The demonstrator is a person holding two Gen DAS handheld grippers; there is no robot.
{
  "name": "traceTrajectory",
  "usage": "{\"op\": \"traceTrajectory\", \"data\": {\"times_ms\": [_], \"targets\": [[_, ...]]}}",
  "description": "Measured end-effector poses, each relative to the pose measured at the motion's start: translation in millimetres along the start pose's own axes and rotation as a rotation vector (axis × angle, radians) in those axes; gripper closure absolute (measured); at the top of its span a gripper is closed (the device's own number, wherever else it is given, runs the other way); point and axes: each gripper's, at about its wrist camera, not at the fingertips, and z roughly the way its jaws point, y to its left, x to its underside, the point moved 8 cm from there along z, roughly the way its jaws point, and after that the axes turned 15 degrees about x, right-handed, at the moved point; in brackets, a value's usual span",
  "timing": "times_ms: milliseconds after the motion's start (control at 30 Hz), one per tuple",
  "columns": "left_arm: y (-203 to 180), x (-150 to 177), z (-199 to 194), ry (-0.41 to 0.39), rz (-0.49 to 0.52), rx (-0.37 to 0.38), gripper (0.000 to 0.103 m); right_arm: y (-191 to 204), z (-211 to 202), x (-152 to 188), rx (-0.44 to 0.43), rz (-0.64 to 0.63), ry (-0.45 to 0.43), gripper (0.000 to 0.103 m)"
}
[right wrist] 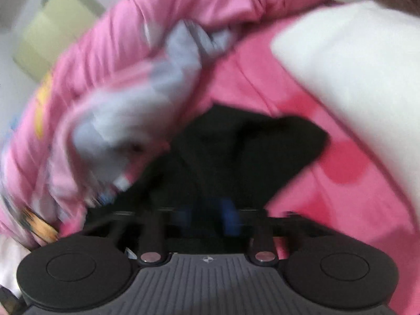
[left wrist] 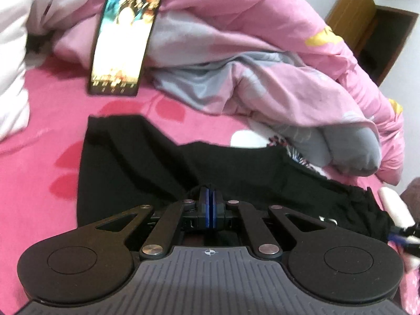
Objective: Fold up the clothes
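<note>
A black garment (left wrist: 147,162) lies spread on the pink bed sheet (left wrist: 39,136). My left gripper (left wrist: 210,193) is shut, its blue pads pressed together at the garment's near edge, and black cloth puckers around the tips. In the right wrist view, which is blurred, the same black garment (right wrist: 249,144) lies ahead with a pointed corner toward the right. My right gripper (right wrist: 207,218) hovers over its near part with the blue pads apart and nothing pinched between them.
A phone (left wrist: 123,39) with a lit screen leans against the bunched pink and grey quilt (left wrist: 262,52) behind the garment. A white pillow (right wrist: 354,73) lies on the sheet. A wooden cabinet (left wrist: 367,26) stands beyond the bed.
</note>
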Motion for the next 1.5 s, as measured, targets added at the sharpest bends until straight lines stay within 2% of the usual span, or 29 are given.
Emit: {"op": "traceTrajectory", "data": {"times_ms": [133, 200, 233, 267, 400, 533, 733, 800, 900, 967, 1100, 1200, 1300, 1433, 1500], "targets": [[3, 7, 0, 0.009, 0.004, -0.012, 0.102, 3, 11, 9, 0.029, -0.047, -0.017, 0.042], [3, 10, 3, 0.01, 0.026, -0.026, 0.102, 13, 14, 8, 0.04, -0.087, -0.046, 0.062], [2, 11, 4, 0.006, 0.047, -0.035, 0.102, 17, 16, 8, 0.043, -0.103, -0.051, 0.093], [0, 11, 4, 0.002, 0.066, -0.043, 0.102, 20, 18, 8, 0.039, -0.108, -0.047, 0.097], [-5, 10, 5, -0.025, 0.129, -0.067, 0.102, 25, 11, -3, 0.045, -0.099, -0.135, 0.098], [-5, -2, 12, -0.046, 0.109, -0.065, 0.102, 27, 9, -28, 0.027, -0.061, -0.188, 0.098], [2, -8, 28, -0.041, 0.084, -0.076, 0.102, 33, 28, -55, 0.037, -0.049, -0.226, 0.098], [5, -8, 32, -0.034, 0.079, -0.076, 0.102, 32, 45, -54, 0.04, -0.044, -0.189, 0.097], [4, -7, 26, -0.015, 0.072, -0.056, 0.098, 19, 53, -46, -0.001, 0.035, -0.115, 0.091], [1, -7, 13, 0.004, 0.052, -0.042, 0.096, 6, 39, -39, -0.035, 0.102, -0.074, 0.068], [-5, -4, -32, 0.054, 0.036, -0.007, 0.093, -26, -25, -9, -0.091, 0.121, -0.072, 0.061], [-15, 18, -71, 0.118, 0.054, 0.032, 0.093, -48, -64, 39, -0.185, 0.141, 0.02, 0.059], [-24, 55, -107, 0.208, 0.062, 0.08, 0.092, -64, -90, 95, -0.263, 0.182, 0.155, 0.059], [-36, 112, -138, 0.261, 0.084, 0.085, 0.092, -84, -109, 147, -0.261, 0.212, 0.194, 0.059], [-41, 136, -147, 0.265, 0.119, 0.056, 0.092, -88, -115, 162, -0.27, 0.22, 0.187, 0.06]]}}
